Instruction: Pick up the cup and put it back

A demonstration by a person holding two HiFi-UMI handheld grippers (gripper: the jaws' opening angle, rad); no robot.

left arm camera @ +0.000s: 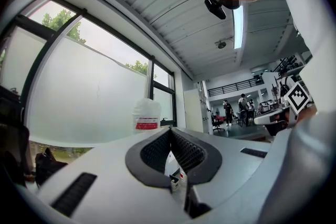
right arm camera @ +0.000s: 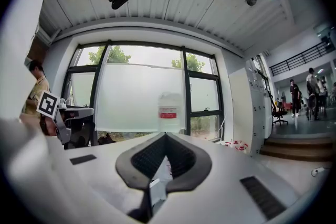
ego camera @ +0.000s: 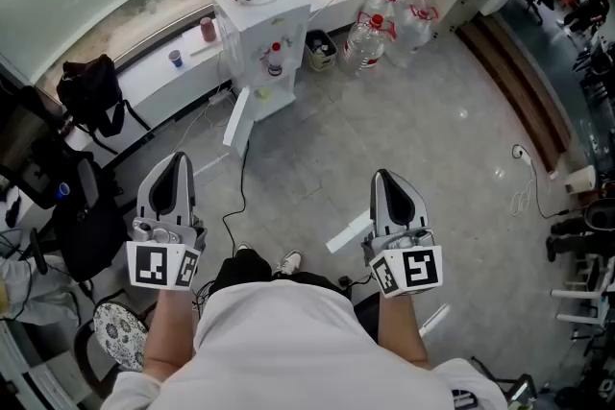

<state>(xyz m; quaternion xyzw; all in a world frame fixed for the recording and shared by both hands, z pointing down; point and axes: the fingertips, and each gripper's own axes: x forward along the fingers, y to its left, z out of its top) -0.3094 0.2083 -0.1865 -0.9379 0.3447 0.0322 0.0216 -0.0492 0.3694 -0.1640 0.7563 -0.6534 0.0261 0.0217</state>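
Observation:
A white water dispenser (ego camera: pixel 261 43) with a big bottle on top stands ahead by the window. A small white vessel with a red top (ego camera: pixel 276 59) sits in its alcove. On the sill to its left stands a small red cup (ego camera: pixel 208 29). My left gripper (ego camera: pixel 178 160) and right gripper (ego camera: pixel 385 178) are held level above the floor, well short of the dispenser. Both are shut with nothing between the jaws. In the left gripper view the jaws (left arm camera: pixel 169 131) meet below the dispenser bottle (left arm camera: pixel 146 115); in the right gripper view the jaws (right arm camera: pixel 166 135) meet below that bottle (right arm camera: pixel 168 112).
Several clear water jugs (ego camera: pixel 384 24) stand on the floor right of the dispenser. A black bag (ego camera: pixel 91 91) and dark gear crowd the left. A cable (ego camera: pixel 235 197) and a white board (ego camera: pixel 348 233) lie on the grey floor. Steps (ego camera: pixel 514 82) rise at the right. People (left arm camera: pixel 229 112) stand far off.

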